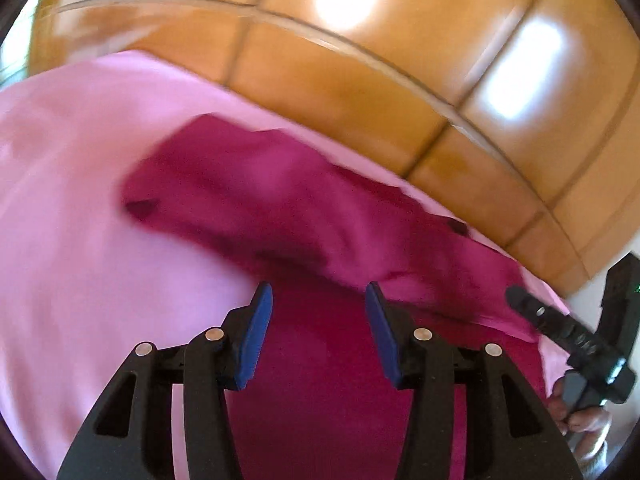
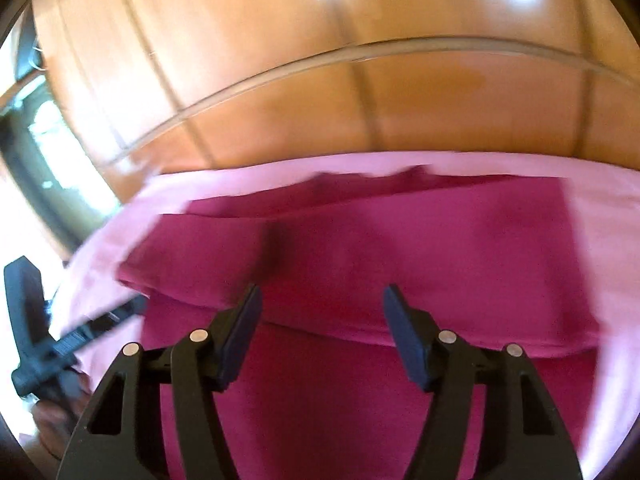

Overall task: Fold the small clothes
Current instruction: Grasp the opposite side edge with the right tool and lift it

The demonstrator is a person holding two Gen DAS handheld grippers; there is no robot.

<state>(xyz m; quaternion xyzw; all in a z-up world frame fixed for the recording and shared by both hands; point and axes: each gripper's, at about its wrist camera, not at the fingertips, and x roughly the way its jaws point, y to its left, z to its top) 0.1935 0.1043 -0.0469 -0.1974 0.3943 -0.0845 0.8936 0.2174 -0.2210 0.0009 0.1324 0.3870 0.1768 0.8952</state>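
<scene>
A magenta garment (image 1: 304, 208) lies spread on a pale pink sheet (image 1: 80, 240), and it fills the space ahead of and beneath both sets of jaws. In the left wrist view we see the cloth running from between the jaws up and away to the left, with rumpled folds just ahead of the fingertips. In the right wrist view the same garment (image 2: 400, 248) shows a folded layer whose edge crosses just beyond the fingertips, with a flatter layer below and between the jaws.

Our left gripper (image 1: 319, 300) hovers over the cloth with its blue-padded jaws wide apart and nothing between them. Our right gripper (image 2: 322, 304) is likewise spread wide, holding nothing; whether its tips touch the fabric, we cannot tell.

In the left wrist view the right gripper (image 1: 560, 328) appears off to the right of the jaws, at the garment's edge. Beyond the pink sheet (image 2: 600, 184), past the fingertips, stands a glossy wooden panelled surface (image 2: 320, 100). Both views are blurred.
</scene>
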